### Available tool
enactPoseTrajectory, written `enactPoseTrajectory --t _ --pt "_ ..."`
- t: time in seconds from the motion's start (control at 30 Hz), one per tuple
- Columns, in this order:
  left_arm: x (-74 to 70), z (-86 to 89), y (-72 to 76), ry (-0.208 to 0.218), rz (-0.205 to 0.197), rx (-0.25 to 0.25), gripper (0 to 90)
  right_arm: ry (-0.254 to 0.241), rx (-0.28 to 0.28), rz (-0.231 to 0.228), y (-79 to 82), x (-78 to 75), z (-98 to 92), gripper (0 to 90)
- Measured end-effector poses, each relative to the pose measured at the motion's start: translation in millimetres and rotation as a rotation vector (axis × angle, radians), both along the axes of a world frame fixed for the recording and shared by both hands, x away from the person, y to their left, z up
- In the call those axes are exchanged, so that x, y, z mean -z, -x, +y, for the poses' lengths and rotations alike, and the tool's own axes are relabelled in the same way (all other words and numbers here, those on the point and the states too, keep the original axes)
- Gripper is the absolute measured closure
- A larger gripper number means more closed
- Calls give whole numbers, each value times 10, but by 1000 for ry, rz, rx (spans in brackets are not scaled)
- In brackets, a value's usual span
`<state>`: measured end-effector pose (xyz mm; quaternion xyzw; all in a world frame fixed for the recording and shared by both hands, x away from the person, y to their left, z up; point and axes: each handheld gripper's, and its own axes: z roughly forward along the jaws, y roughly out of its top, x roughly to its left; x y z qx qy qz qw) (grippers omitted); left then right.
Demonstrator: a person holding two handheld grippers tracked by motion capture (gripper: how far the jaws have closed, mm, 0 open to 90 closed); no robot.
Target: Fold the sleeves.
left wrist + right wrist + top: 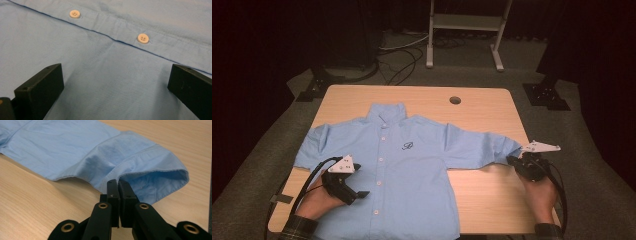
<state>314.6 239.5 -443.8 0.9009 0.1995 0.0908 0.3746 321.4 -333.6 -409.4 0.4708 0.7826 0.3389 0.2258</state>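
Note:
A light blue button-up shirt (pixel 412 155) lies front up on the wooden table (pixel 487 195), sleeves spread. My left gripper (pixel 357 196) hovers low over the shirt's lower left front, beside the button placket. In the left gripper view its jaws stand wide apart (pixel 116 85) over flat cloth (pixel 107 72), with two white buttons (pixel 143 38) beyond them. My right gripper (pixel 513 160) sits at the end of the right-hand sleeve. In the right gripper view its jaws (pixel 118 182) are pressed together on the lower edge of the sleeve cuff (pixel 150 167), which gapes open and is lifted slightly.
A round cable hole (pixel 455 100) lies in the table's far side. Bare wood shows under the right sleeve (pixel 37 202) and near the front right corner. A white metal stand (pixel 464 22) and cables (pixel 399 62) sit on the floor behind the table.

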Motion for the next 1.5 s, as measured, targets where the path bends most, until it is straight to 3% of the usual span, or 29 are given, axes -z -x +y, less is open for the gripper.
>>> enactPoseTrajectory --t 0.73,0.87,1.17,1.23,1.33,1.37,1.5 --pt "0 0 0 0 0 0 0 0 -115 -9 -135 -45 458 880" --pt "0 0 -1 0 0 0 0 2 -141 -30 -153 -78 549 881" --pt "0 0 -1 0 0 0 0 -23 -155 -23 -160 -85 601 880" --pt "0 0 -1 0 0 0 0 -2 -175 -35 -156 -123 691 881" --pt "0 0 1 0 0 -1 0 -23 -192 -30 -169 -108 751 880" --pt "0 0 0 0 0 -1 0 -8 -191 -22 -179 -105 773 880" --pt "0 0 0 0 0 0 0 -18 -218 -41 -183 -144 890 881"
